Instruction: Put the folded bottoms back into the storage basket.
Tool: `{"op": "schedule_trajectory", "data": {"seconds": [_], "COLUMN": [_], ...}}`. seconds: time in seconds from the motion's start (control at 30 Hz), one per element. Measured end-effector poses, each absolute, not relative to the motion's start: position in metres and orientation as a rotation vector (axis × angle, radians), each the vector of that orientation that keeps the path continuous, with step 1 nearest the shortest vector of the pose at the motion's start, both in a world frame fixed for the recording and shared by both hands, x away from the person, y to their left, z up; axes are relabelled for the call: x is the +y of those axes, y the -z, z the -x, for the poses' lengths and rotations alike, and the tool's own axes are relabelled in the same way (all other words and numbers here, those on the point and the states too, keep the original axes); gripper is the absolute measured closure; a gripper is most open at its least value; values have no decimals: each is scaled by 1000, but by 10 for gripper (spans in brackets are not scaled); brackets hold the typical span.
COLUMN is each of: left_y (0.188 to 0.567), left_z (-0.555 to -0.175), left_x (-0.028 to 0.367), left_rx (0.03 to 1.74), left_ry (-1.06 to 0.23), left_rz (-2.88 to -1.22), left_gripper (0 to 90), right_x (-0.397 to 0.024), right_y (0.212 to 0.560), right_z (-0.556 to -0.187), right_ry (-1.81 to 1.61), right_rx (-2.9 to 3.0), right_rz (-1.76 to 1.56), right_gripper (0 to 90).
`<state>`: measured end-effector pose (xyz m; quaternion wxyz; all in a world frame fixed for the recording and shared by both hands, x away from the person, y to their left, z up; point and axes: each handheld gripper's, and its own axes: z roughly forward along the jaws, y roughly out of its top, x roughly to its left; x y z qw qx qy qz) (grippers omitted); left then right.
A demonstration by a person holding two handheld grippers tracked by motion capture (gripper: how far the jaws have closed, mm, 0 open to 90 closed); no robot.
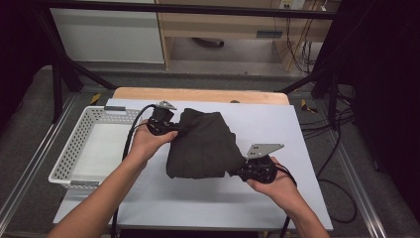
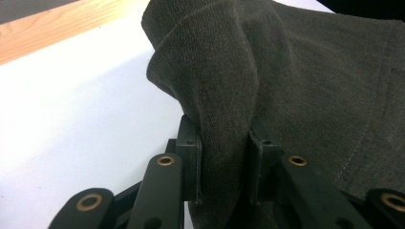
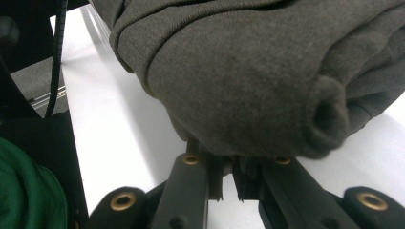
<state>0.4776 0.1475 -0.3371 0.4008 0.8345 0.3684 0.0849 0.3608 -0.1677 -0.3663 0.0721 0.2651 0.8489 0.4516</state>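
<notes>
A dark grey folded garment (image 1: 203,144) lies in the middle of the white table top (image 1: 198,198), partly lifted between my two grippers. My left gripper (image 1: 174,130) grips its upper left corner. In the left gripper view a fold of the garment (image 2: 224,133) is pinched between the black jaws of that gripper (image 2: 223,164). My right gripper (image 1: 241,171) holds the garment's lower right corner. In the right gripper view the bunched garment (image 3: 248,76) bulges over the nearly closed jaws of this gripper (image 3: 228,179), whose tips are hidden under the cloth.
A white perforated basket (image 1: 74,148) stands at the table's left edge, close to my left hand. A wooden board (image 1: 198,94) runs along the table's far edge. Black frame bars (image 1: 59,74) and cables (image 1: 337,144) flank the table.
</notes>
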Motion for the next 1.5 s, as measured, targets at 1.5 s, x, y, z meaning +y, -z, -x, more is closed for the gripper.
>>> {"op": "schedule_trajectory", "data": {"seconds": [1.5], "left_y": [282], "left_z": [-480], "left_x": [213], "left_rx": [964], "left_ry": [-288], "left_rz": [-2036], "left_gripper": [715], "right_x": [-114], "right_y": [323], "right_z": [-389], "right_ry": [-1427], "right_rx": [2569], "right_rz": [-693], "right_gripper": [842]}}
